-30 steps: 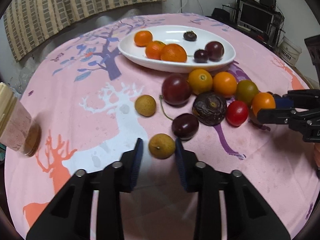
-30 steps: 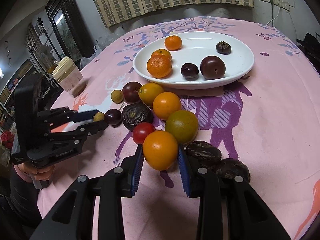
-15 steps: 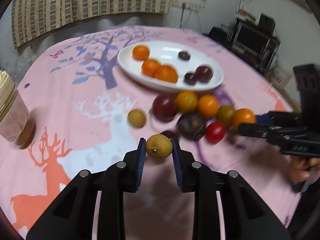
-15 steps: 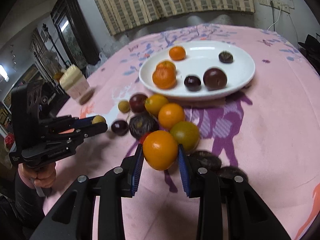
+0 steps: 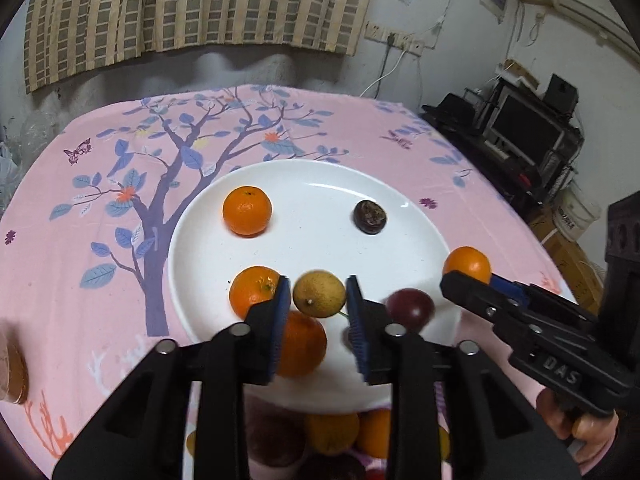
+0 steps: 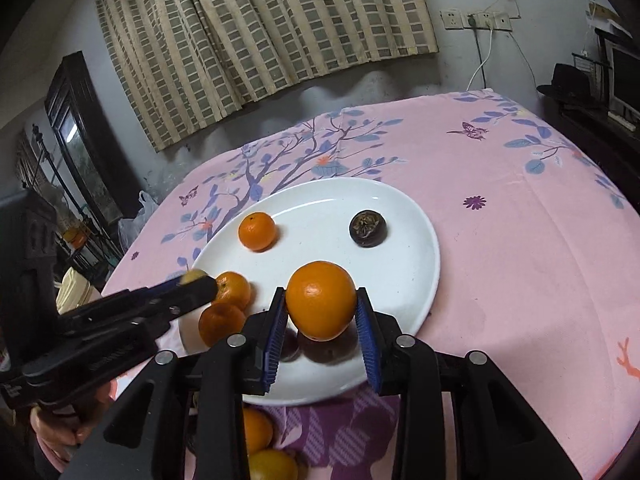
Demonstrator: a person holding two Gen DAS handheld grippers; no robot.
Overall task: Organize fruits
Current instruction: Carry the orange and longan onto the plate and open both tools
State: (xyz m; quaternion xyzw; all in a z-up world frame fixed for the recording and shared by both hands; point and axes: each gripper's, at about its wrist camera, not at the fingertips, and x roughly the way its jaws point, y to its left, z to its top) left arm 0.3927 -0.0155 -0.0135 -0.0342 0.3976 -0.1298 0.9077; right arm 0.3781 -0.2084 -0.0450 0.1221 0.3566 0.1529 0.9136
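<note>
Low at centre of the left wrist view, left gripper (image 5: pixel 319 304) pinching a yellowish longan (image 5: pixel 319 293) between blue pads — held above the near half of the white plate (image 5: pixel 320 184). Centre-low in the right wrist view, right gripper (image 6: pixel 321 320) clamped on a large orange (image 6: pixel 321 301), likewise over the plate's near rim. Beyond on the plate: a small mandarin (image 6: pixel 257 231) upper left, a dark wrinkled fruit (image 6: pixel 368 229) upper right.
</note>
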